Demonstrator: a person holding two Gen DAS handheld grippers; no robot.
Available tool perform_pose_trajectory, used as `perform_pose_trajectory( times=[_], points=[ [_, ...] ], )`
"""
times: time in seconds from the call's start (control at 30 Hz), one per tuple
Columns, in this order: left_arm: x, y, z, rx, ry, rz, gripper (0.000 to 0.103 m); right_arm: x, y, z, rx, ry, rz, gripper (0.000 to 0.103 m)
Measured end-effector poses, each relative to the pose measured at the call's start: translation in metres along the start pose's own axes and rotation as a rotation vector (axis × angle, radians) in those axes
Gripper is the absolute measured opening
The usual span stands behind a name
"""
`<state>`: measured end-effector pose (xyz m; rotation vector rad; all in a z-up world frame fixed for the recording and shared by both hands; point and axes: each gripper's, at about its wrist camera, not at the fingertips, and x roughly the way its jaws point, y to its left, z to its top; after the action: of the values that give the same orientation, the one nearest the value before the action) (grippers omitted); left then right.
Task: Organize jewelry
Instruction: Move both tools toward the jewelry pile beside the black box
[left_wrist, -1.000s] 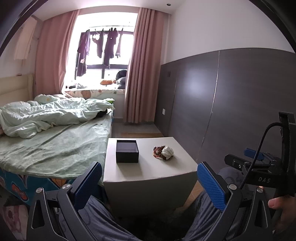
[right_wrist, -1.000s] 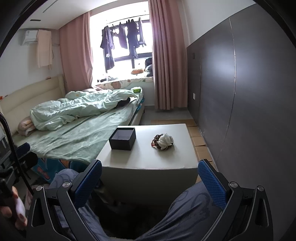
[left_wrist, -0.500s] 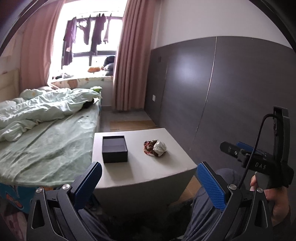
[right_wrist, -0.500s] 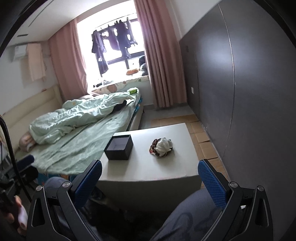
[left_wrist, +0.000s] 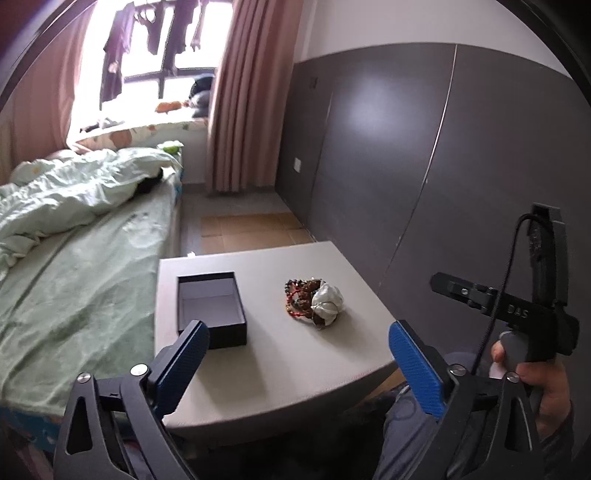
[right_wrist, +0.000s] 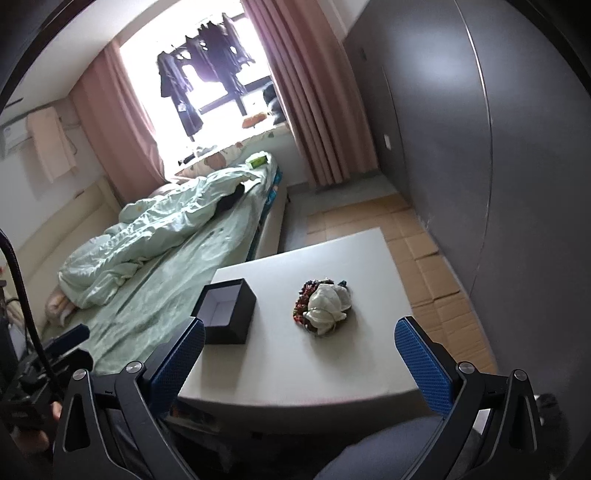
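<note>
Left gripper jaws wide but closing, nothing between, right gripper spread and empty, jewelry pile on table ahead between fingertips, open black box by left fingers

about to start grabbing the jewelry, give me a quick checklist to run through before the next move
1. Open black rectangular box has room inside: ok, it looks empty.
2. Pile of beaded bracelets with a white cloth pouch lies free on the grey table: ok.
3. Pile and box apart: ok, bare table between them.
4. Left tongs hold nothing: ok, jaws wide, just starting to close on nothing.
5. Right tongs hold nothing: ok, open.
6. Strands untangled: cannot tell, too small.
</note>
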<state>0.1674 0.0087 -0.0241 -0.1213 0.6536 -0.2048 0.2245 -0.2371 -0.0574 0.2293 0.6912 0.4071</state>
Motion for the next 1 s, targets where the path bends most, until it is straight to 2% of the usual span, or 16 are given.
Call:
perform_pose_trajectory(
  times=[0.33,0.53,0.63,0.77,1.0],
  points=[
    [0.087,-0.005,0.0,0.012,0.091,-0.038,0.096,0.072,-0.032,0.006,0.127,0.089,0.026,0.096],
    [0.137,-0.013,-0.011,-0.012,0.14,-0.043,0.096,0.085,-0.056,0.008,0.185,0.089,0.029,0.096],
    [0.16,-0.016,-0.018,-0.042,0.161,-0.046,0.096,0.09,-0.062,0.006,0.174,0.089,-0.017,0.096],
    [0.186,-0.022,-0.023,-0.059,0.179,-0.041,0.096,0.103,-0.078,0.002,0.206,0.126,-0.014,0.081],
    [0.227,-0.035,-0.032,-0.074,0.234,-0.009,0.096,0.117,-0.108,-0.008,0.269,0.141,0.009,0.08]
  ],
)
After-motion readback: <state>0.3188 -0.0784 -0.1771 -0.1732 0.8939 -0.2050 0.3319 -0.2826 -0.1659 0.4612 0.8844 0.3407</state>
